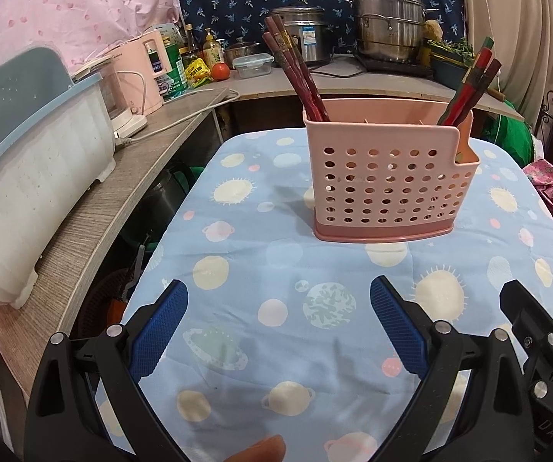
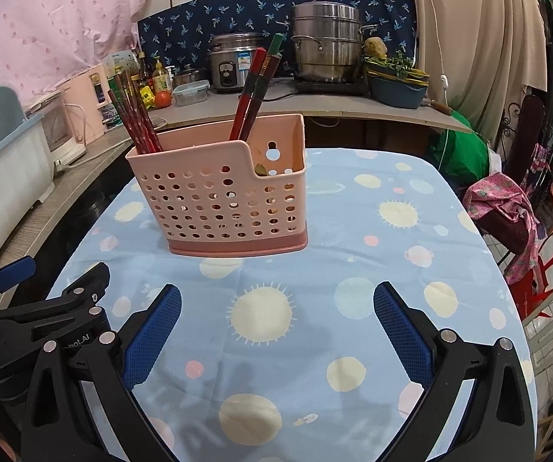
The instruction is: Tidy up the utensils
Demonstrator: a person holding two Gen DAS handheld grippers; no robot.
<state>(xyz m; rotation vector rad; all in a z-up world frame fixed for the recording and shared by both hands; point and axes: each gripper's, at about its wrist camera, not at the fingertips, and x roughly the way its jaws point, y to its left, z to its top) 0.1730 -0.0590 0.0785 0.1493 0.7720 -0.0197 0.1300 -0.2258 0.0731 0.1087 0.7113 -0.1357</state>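
A pink perforated utensil holder (image 1: 386, 184) stands upright on the blue planet-print tablecloth (image 1: 276, 269); it also shows in the right wrist view (image 2: 222, 204). Dark red chopsticks (image 1: 295, 73) lean out of its left compartment, and red and brown chopsticks (image 1: 472, 81) out of its right. In the right wrist view the left bundle (image 2: 134, 115) and the right bundle (image 2: 257, 92) stand the same way. My left gripper (image 1: 278, 308) is open and empty, well short of the holder. My right gripper (image 2: 276, 312) is open and empty, also short of it.
A white and blue dish rack (image 1: 26, 177) sits on the wooden counter (image 1: 95, 231) at left. Steel pots (image 2: 326, 46), a rice cooker (image 2: 234, 61), bottles and a tomato (image 2: 162, 98) stand on the back counter. Bags (image 2: 507, 211) hang at right.
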